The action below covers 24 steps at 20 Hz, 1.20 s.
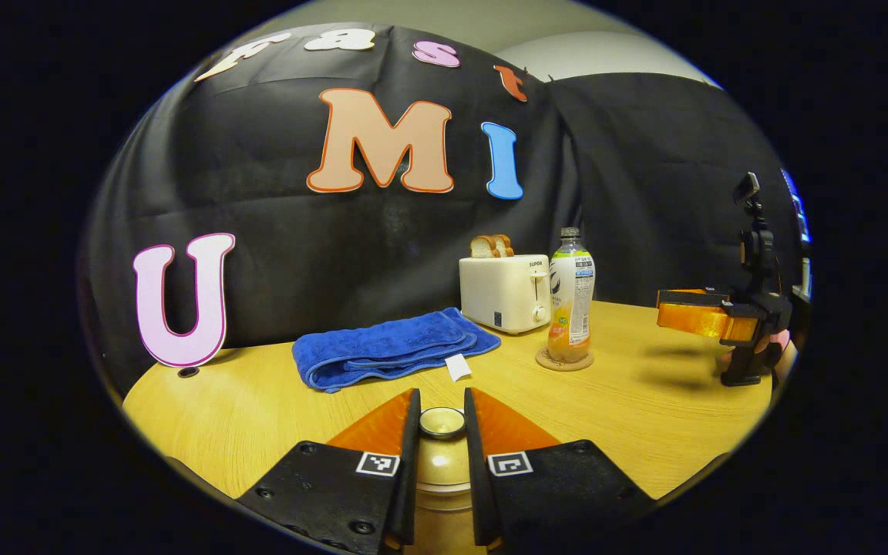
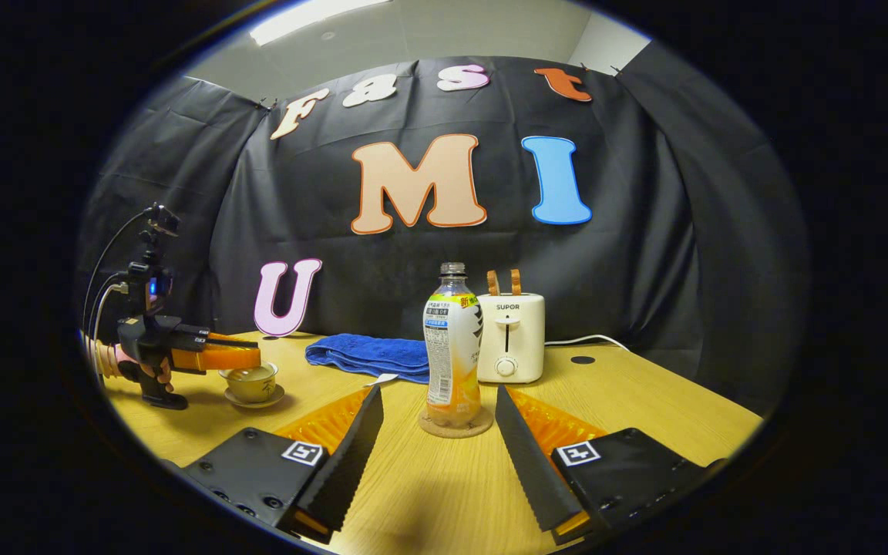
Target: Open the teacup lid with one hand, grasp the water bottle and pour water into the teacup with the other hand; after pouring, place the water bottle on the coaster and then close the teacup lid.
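White toaster (image 2: 510,338) marked SUPOR stands behind the water bottle (image 2: 452,347).

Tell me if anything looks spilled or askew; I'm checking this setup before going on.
Nothing stands out. The bottle stands upright on its coaster with no cap, the teacup sits level on its saucer, the towel lies folded, and the table looks dry.
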### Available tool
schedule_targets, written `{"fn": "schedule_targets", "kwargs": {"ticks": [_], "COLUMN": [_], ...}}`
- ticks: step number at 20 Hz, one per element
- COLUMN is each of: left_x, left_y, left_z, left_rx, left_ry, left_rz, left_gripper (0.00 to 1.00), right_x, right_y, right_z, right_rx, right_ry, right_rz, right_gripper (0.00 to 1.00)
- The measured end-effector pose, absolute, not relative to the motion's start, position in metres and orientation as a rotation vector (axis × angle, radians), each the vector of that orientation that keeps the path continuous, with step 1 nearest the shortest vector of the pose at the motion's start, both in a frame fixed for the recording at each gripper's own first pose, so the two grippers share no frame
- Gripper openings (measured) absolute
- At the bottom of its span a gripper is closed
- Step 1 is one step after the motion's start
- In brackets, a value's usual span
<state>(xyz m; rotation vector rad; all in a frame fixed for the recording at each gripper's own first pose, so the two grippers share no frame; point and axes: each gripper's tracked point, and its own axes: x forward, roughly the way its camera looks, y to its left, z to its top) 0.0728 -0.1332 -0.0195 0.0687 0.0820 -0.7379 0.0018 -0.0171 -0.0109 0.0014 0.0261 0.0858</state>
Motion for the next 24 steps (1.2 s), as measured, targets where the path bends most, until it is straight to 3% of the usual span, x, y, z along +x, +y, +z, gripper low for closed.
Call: {"fn": "schedule_targets", "kwargs": {"ticks": [2, 4, 5, 7, 8, 9, 13, 16, 24], "left_x": [0.071, 0.072, 0.071, 0.075, 0.075, 0.076, 0.073, 0.066, 0.045], "left_y": [-0.133, -0.131, -0.129, -0.122, -0.118, -0.114, -0.096, -0.079, 0.007], "left_z": [-0.019, -0.019, -0.018, -0.016, -0.013, -0.01, -0.004, -0.003, -0.005], "left_rx": [0.067, 0.061, 0.058, 0.043, 0.031, 0.016, -0.024, -0.021, -0.012], "left_ry": [0.081, 0.075, 0.071, 0.058, 0.045, 0.028, -0.003, -0.004, 0.006], "left_rz": [-0.739, -0.734, -0.725, -0.686, -0.668, -0.648, -0.565, -0.51, -0.161], "left_gripper": [0.32, 0.54, 0.8, 0.96, 0.97, 0.97, 0.96, 0.96, 0.96], "right_x": [0.002, 0.002, 0.002, 0.002, 0.002, 0.002, 0.002, 0.001, 0.002], "right_y": [-0.017, -0.017, -0.017, -0.017, -0.018, -0.019, -0.019, -0.02, -0.033], "right_z": [-0.01, -0.011, -0.01, -0.01, -0.011, -0.01, -0.01, -0.01, -0.01], "right_rx": [0.001, 0.001, 0.001, 0.001, 0.0, 0.0, 0.0, 0.0, -0.004], "right_ry": [0.027, 0.027, 0.027, 0.027, 0.027, 0.026, 0.026, 0.027, 0.023], "right_rz": [0.085, 0.085, 0.085, 0.085, 0.081, 0.076, 0.075, 0.073, 0.002], "right_gripper": [0.9, 0.93, 0.93, 0.93, 0.9, 0.96, 0.9, 0.93, 0.93]}}
